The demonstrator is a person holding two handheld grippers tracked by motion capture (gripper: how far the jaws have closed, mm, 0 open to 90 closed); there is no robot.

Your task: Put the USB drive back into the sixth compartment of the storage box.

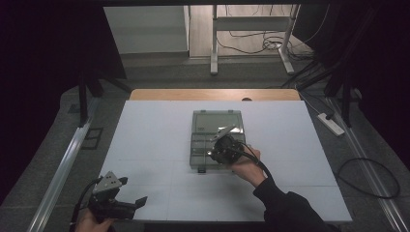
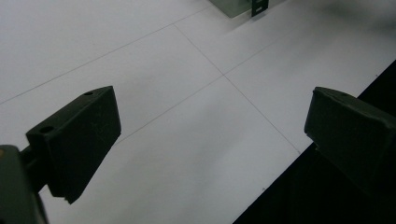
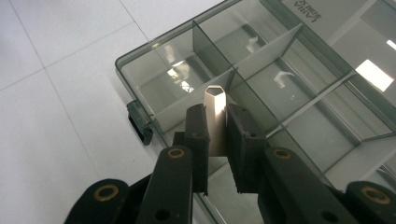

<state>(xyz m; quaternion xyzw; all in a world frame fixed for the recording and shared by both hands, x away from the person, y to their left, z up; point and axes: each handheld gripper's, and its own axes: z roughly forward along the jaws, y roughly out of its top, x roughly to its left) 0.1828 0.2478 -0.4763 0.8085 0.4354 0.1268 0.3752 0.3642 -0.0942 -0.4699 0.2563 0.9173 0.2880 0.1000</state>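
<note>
The right tool (image 3: 217, 128) pinches a small metal piece (image 3: 215, 116) between its two matte black jaws: a pale, dull-silver hexagonal tube, hollow at its upper end, standing upright. It hangs just over the near corner of a clear smoky-grey plastic organiser box (image 3: 261, 70), whose thin dividers cut it into rectangular compartments; a dark latch (image 3: 140, 122) juts from its side. In the high view the box (image 1: 205, 123) sits mid-bench on the smooth white bench (image 1: 145, 140). The left tool (image 1: 130, 193) rests near the front left corner, its blocky jaws spread wide over bare surface.
</note>
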